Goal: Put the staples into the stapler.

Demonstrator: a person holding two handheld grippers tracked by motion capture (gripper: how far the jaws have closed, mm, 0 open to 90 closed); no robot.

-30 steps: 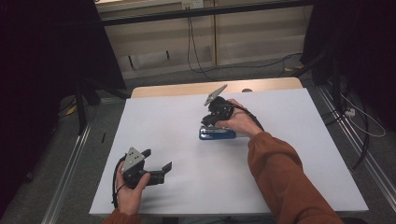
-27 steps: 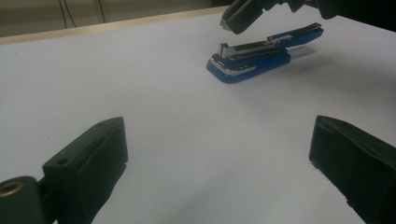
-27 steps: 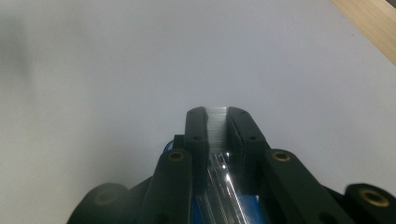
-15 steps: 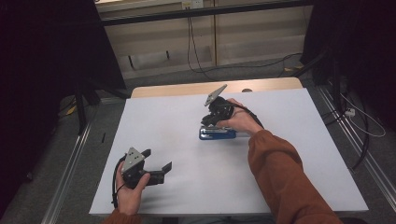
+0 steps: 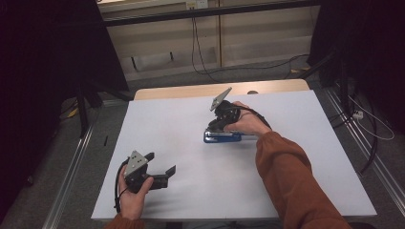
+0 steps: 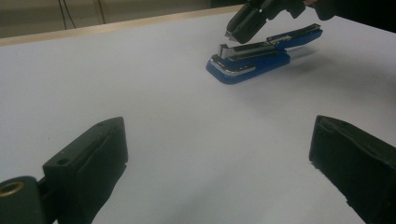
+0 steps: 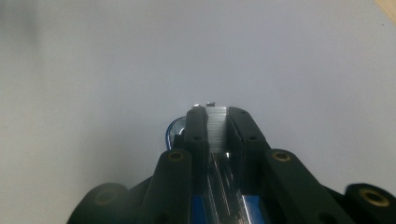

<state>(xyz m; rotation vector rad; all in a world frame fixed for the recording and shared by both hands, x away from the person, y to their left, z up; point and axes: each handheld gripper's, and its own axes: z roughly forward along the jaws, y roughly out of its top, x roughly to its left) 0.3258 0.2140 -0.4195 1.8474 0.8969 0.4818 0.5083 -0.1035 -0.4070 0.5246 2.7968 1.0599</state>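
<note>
R gripper [image 7: 217,122]: I see its jaws clamped on a strip of staples [image 7: 217,126] over the blue stapler [image 5: 222,137] | stapler: lying mid-table on the white sheet [image 5: 191,191], magazine open | L gripper [image 6: 219,154]: jaws wide apart, nothing between, resting near front-left edge, well apart from stapler

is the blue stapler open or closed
Open: in the left gripper view the blue stapler's top arm lifts off its base, metal staple channel exposed under the right gripper.

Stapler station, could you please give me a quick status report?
Right gripper shut on a strip of staples over the blue stapler. Left gripper open, idle near table edge. Nothing in the way.
</note>
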